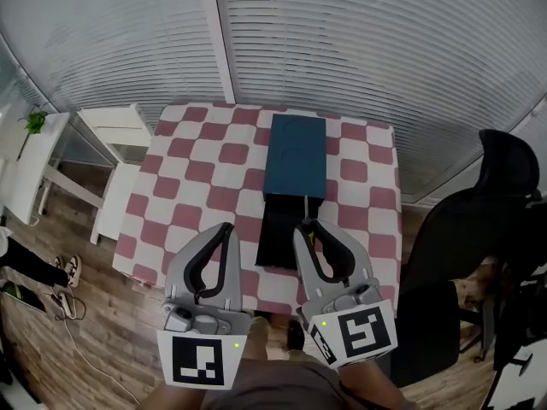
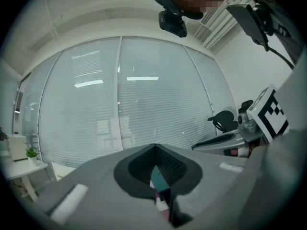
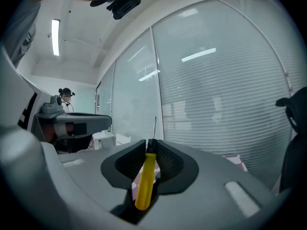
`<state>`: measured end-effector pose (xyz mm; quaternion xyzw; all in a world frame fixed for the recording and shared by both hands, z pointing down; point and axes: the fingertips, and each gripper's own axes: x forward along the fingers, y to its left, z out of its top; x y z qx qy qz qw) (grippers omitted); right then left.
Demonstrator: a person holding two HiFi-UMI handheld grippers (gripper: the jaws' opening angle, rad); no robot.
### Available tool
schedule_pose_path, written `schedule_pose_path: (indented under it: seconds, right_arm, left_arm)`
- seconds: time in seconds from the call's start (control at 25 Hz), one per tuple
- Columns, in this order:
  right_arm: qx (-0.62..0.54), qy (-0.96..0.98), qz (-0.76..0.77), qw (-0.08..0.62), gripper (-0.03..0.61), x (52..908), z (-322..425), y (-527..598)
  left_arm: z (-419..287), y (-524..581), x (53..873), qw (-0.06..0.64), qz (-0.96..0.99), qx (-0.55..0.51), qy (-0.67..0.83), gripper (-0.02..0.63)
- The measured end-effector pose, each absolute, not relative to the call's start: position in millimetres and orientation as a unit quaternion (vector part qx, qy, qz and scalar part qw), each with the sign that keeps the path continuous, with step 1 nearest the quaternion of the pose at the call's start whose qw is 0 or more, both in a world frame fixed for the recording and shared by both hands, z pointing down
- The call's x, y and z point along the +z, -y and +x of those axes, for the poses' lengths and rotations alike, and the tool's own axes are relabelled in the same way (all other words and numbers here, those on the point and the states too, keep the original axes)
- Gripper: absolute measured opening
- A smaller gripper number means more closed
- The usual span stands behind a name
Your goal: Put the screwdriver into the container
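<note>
Fingers [image 1: 301,250] on both grippers hover over the red-and-white checked surface [image 1: 214,169], on the near side of the dark teal rectangular container [image 1: 297,156]. Left gripper [image 1: 226,227], nearer than the container and to its left: fingers pressed together, nothing between. Right gripper [image 1: 308,226]: clamped on the yellow-handled screwdriver [image 3: 145,181], its metal shaft pointing toward the container.

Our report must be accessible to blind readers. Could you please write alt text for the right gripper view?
The right gripper is shut on a yellow-handled screwdriver, whose thin metal shaft points up past the jaw tips. Behind it are large window blinds, and a dark office chair shows at the right edge.
</note>
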<state>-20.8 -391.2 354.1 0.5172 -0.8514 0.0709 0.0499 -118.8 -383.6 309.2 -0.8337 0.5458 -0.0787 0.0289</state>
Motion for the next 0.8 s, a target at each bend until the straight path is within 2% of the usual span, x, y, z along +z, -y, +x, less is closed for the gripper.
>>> schedule_pose_path:
  seconds: [0.44,0.8]
  right_arm:
    - [0.117,0.835,0.530,0.090,0.094,424.0,-28.8,404.3]
    - [0.153,0.822,0.535,0.123,0.095,474.7,-29.3,410.7]
  left_arm:
    - [-143.7,401.1,374.3,-0.023,-0.832,-0.127,-0.539,0.000]
    - [-160.9,417.8,401.9,-0.040,-0.830,-0.144,-0.538,0.002]
